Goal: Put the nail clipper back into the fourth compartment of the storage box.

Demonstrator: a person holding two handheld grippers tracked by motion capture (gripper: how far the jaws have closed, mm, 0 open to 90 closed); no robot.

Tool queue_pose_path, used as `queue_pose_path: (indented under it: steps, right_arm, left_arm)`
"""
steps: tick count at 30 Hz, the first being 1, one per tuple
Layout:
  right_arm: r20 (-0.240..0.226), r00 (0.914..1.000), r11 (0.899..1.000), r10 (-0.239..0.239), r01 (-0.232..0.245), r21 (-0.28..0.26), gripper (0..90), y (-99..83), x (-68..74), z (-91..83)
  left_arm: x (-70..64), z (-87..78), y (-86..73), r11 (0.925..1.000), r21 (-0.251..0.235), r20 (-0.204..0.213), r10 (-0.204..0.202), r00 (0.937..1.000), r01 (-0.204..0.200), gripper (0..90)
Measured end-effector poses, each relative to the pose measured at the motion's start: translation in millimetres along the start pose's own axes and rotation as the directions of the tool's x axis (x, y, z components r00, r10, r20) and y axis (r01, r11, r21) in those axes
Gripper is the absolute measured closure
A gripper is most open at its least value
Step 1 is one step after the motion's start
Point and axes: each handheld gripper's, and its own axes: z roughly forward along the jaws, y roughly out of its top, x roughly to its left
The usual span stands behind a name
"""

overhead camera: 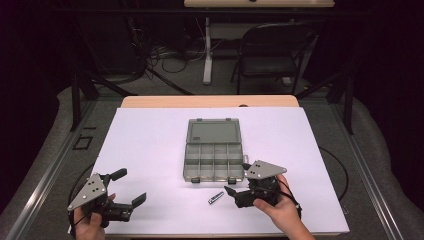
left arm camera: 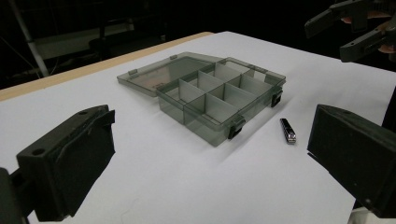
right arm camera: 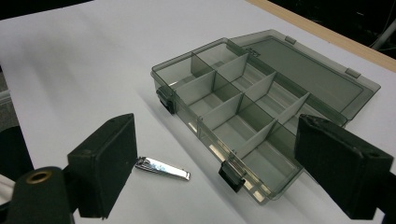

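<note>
The nail clipper (overhead camera: 216, 198) lies flat on the white surface (overhead camera: 150, 145), just near of the open organizer box (overhead camera: 214, 162) and a little right of its centre, apart from the front wall and latches. The box's eight compartments look empty, its lid (overhead camera: 213, 131) folded back on the far side.

The right tool (overhead camera: 239, 190) hovers just right of the clipper, jaws spread and holding nothing. The left tool (overhead camera: 131, 187) waits well to the left, also spread and empty.

Likely risks: the clipper is thin, smooth and low, so a jaw closing from above may skid it across the paper or flip it. Pushed far, it could wedge against the box wall, or the light box itself could slide if bumped.
</note>
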Motion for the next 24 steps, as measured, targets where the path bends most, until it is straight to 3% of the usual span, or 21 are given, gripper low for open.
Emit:
queue_pose_path:
  steps: [12,24]
  right_arm:
    - [-0.024,0.9985,0.997,-0.049,0.050,0.051,13.0,9.6,2.9,8.5]
    - [-0.075,0.9924,0.984,-0.098,0.108,0.142,12.5,10.4,5.3,24.5]
  left_arm:
    - [0.5,0.9,-0.7,1.0000,0.005,0.002,-0.001,1.0000,0.001,0.4]
    - [0.4,1.6,-1.2,0.9999,0.015,0.003,0.002,1.0000,-0.002,0.4]
